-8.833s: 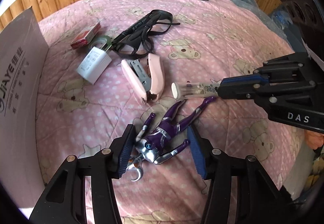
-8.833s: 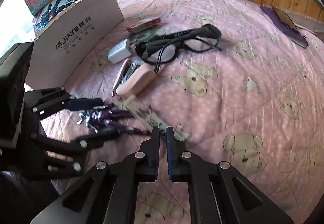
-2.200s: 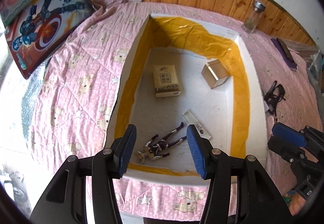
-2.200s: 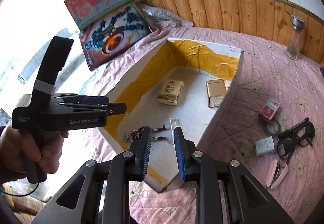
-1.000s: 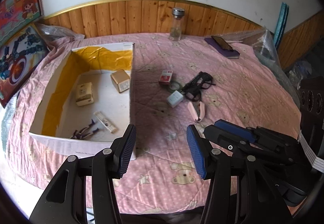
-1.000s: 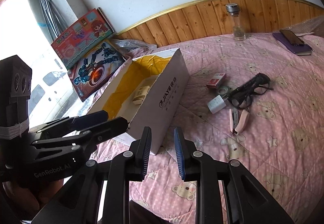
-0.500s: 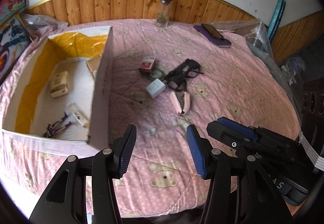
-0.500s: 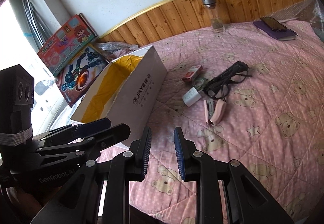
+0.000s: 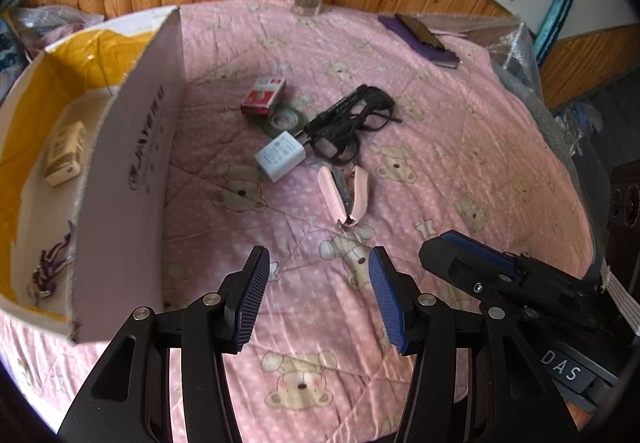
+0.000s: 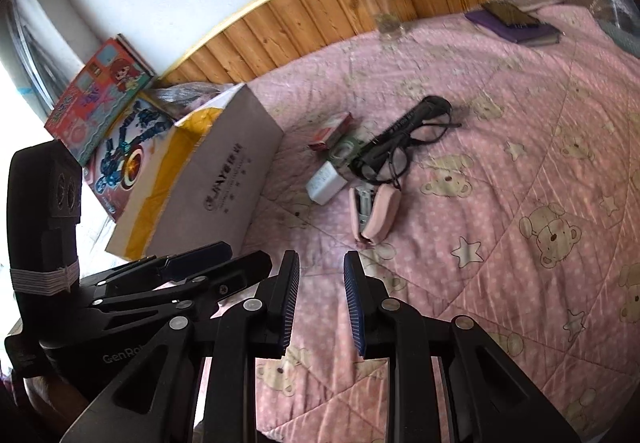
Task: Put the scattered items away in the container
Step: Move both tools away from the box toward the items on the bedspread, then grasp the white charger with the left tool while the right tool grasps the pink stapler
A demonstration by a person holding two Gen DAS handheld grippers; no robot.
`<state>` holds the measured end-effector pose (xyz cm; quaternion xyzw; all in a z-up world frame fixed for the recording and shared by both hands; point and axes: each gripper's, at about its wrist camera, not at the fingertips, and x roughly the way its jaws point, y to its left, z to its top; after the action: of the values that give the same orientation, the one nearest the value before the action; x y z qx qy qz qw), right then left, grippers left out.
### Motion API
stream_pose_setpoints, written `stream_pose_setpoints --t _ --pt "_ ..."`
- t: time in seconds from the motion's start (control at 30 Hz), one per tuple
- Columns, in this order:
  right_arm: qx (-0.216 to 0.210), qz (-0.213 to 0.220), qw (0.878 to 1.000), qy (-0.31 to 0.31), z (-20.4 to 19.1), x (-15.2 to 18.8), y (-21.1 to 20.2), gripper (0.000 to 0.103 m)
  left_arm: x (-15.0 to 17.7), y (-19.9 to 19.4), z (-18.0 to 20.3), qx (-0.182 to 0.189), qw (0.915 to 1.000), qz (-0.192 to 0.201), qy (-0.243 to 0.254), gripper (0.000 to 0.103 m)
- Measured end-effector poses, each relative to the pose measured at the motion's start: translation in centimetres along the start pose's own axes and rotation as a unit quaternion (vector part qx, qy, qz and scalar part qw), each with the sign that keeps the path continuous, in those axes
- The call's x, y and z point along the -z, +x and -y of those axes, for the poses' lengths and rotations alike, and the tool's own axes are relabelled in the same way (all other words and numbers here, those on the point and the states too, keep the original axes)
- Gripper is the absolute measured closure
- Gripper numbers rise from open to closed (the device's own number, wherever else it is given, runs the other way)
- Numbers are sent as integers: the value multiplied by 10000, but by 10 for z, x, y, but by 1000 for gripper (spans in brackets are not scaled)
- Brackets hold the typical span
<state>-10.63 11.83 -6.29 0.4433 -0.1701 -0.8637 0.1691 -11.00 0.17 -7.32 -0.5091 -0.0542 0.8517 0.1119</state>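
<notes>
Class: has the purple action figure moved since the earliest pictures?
Yes. The purple action figure now lies inside the cardboard box, left of its wall; earlier it lay on the quilt by the pink stapler.

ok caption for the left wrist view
Open left tongs approach pink stapler beside the box.

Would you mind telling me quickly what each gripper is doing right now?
Left gripper: open, holding nothing.
Right gripper: open, holding nothing.

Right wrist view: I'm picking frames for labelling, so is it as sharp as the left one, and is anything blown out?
Right wrist view: motion-blurred, the glass bottle smeared, window corner at left blown white. Left wrist view: sharp, evenly lit, stapler crisp.
</notes>
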Motion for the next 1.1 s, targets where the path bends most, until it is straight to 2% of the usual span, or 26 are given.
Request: stream_pose_setpoints --t 0.27,0.43,0.57,0.73,0.87,1.03,1.1 --pt "25 -265 9993 265 25 -18 34 78 -32 31 -17 -417 9990 163 -43 48" --pt "54 -496 9976 477 38 -22 62 76 -57 60 -14 -286 9988 154 355 48" --pt "101 -601 9959 664 50 -22 77 66 -66 83 -11 -231 9982 37 544 48" --pt "123 -711 9951 672 56 -27 93 64 -72 108 -19 -354 9986 -87 389 48" --pt "27 -764 9954 584 53 -29 109 64 -74 125 -29 -313 9992 -196 181 48" --pt "-38 -741 9963 423 46 -37 121 64 -78 129 -31 -233 9996 -59 158 48" --pt "-84 -757 9962 411 45 -41 126 67 -79 130 -31 -236 9995 -37 193 49"
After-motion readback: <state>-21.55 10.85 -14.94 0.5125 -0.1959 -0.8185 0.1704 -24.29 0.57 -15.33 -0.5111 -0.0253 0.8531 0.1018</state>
